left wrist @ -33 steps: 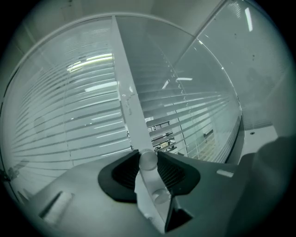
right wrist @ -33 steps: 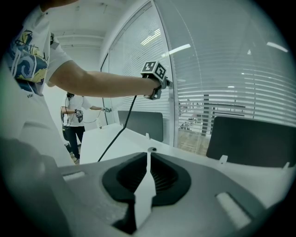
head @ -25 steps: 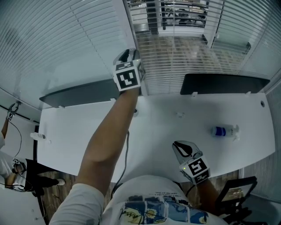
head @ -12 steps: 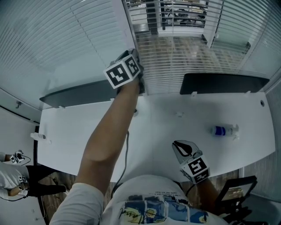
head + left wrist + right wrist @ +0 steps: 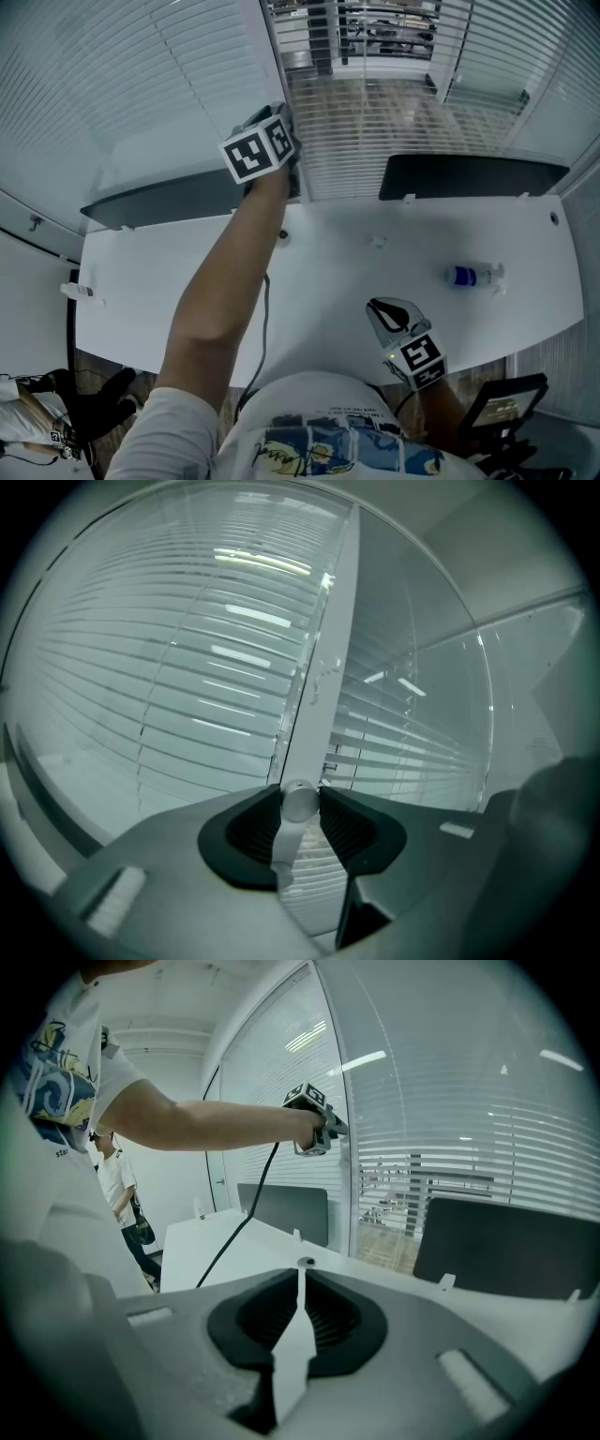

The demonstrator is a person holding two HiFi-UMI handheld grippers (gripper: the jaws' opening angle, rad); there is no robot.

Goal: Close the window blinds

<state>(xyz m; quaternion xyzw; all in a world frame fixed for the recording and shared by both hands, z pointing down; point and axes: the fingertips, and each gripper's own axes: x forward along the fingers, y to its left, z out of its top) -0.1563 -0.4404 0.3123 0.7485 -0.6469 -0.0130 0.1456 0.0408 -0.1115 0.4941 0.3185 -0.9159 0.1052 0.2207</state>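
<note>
Glass walls hung with white blinds (image 5: 122,84) rise beyond the white desk (image 5: 169,281). Your left gripper (image 5: 300,797) is raised to the post between two panes, its pads closed on the round blind wand (image 5: 297,804). Those jaws have just been easing apart a little, with the wand between them. Slats left of the post lie nearly shut, while those on its right show gaps. Your right gripper (image 5: 299,1288) hovers low over the desk near your body, jaws together and empty. A bottle (image 5: 466,276) lies on the desk farther right.
</note>
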